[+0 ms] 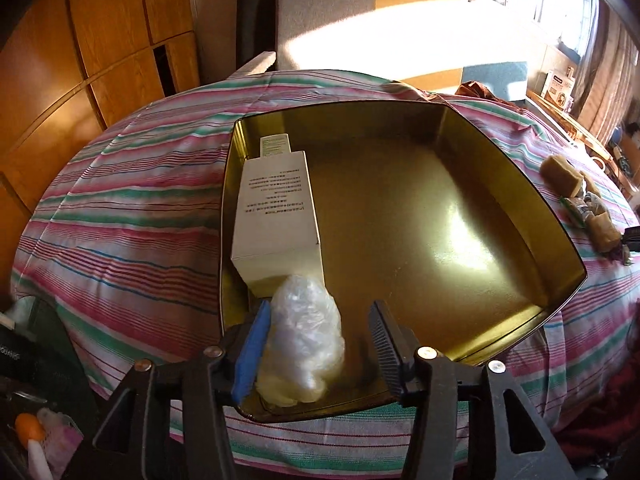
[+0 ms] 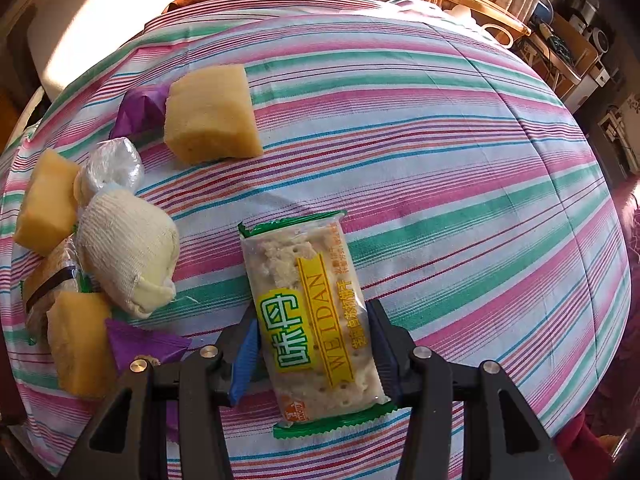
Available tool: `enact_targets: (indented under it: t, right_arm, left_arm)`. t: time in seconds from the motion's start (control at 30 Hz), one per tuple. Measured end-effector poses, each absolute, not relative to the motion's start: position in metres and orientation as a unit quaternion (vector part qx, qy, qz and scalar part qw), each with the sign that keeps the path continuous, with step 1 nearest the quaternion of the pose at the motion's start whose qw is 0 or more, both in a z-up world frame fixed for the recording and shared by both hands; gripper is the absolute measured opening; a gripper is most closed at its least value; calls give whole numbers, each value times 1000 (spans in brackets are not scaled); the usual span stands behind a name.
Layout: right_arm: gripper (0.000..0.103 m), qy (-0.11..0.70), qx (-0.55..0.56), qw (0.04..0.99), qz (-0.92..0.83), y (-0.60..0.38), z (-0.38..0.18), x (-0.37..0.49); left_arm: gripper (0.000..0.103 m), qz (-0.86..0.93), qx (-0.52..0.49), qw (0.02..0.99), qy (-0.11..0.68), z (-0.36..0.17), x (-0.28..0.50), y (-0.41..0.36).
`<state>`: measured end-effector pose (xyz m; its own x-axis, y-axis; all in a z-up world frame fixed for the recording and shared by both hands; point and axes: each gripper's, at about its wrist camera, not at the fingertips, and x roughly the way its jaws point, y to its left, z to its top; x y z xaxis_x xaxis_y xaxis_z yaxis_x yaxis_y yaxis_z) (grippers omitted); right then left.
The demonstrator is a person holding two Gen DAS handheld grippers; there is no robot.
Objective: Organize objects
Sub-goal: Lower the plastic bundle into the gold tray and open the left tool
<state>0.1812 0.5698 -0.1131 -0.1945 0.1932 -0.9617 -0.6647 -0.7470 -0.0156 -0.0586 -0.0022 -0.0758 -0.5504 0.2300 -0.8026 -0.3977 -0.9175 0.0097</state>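
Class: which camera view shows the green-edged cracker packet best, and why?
The right wrist view: the green-edged clear cracker packet fills the centre, label readable, between the right gripper's fingers. The left wrist view shows only a small, blurred green-edged packet at the right, probably the same one.

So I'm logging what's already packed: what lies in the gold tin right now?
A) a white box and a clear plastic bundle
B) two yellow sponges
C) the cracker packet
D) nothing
A: the white box and crumpled plastic bundle sit inside the gold tin.
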Motion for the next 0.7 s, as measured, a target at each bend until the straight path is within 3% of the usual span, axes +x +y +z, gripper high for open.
enact_targets:
  t: [0.7]
  right_arm:
    - [49,198,-557,298,750,599,-106,206]
  left_arm:
    - [53,912,-400,90,3,-38,-35,-9]
